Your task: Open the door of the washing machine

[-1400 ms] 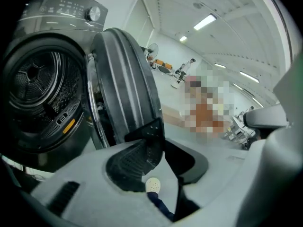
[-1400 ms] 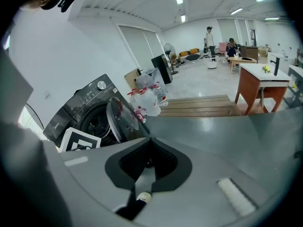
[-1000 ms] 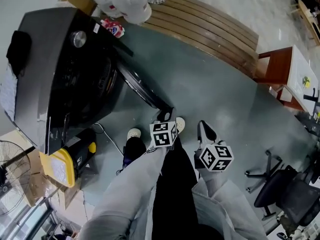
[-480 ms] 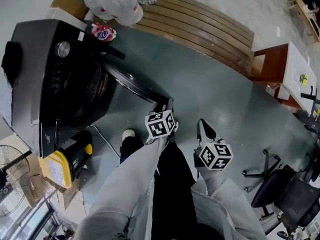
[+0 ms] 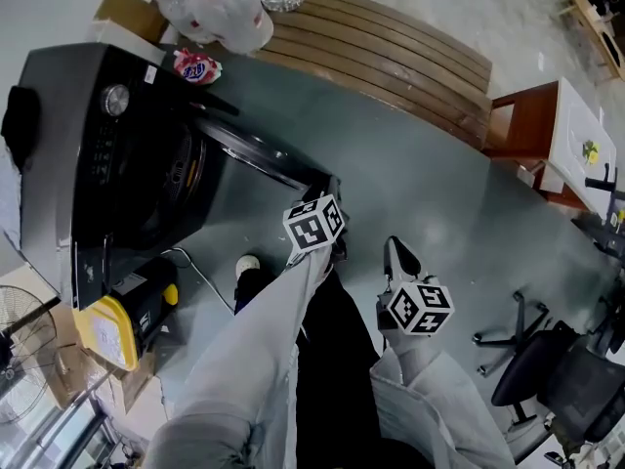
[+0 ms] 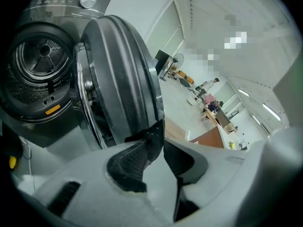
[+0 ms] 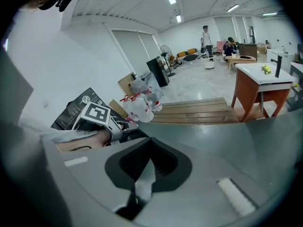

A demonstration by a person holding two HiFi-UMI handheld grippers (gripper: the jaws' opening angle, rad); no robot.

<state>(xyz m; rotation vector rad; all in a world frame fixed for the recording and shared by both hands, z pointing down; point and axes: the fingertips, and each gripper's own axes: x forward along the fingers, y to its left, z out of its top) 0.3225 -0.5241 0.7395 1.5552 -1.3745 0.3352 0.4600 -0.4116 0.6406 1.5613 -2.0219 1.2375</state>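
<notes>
Dark grey metal, the washing machine (image 5: 98,154) fills the left of the head view, its drum (image 6: 40,56) already exposed. Beyond it runs a slatted wooden tabletop (image 5: 391,57) carrying plastic bags (image 5: 220,8). The round door (image 5: 256,154) stands partly swung out, hinged at the machine, its free edge towards the person. The left gripper (image 5: 330,191) is the nearer, its jaws clamped on that free rim. A wider swing would likely carry the rim towards the tabletop, which looks well apart. The right gripper (image 5: 395,254) hangs beside, off the door, its jaws together on nothing.
</notes>
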